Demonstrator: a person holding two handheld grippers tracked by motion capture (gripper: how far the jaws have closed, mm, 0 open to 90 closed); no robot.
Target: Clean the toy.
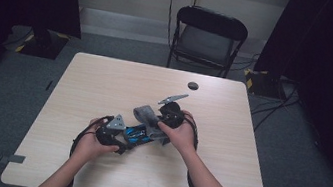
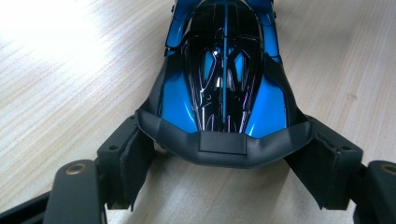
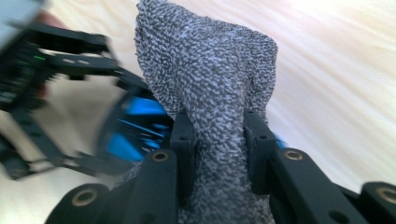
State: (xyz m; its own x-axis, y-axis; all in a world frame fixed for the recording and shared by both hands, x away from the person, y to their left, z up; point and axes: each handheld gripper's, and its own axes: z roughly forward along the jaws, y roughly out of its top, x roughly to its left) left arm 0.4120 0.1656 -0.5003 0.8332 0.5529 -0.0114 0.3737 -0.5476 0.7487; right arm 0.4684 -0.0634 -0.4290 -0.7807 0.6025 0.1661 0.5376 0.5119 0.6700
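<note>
I am steadying the blue toy car [image 2: 224,79] on the worktop [image 1: 105,84] between the spread jaws of the left hand-held gripper [image 2: 224,163], its long axis running away from them, while the right hand-held gripper [image 3: 218,135] is pinching the grey cloth [image 3: 210,70] just above the car's far end.
</note>
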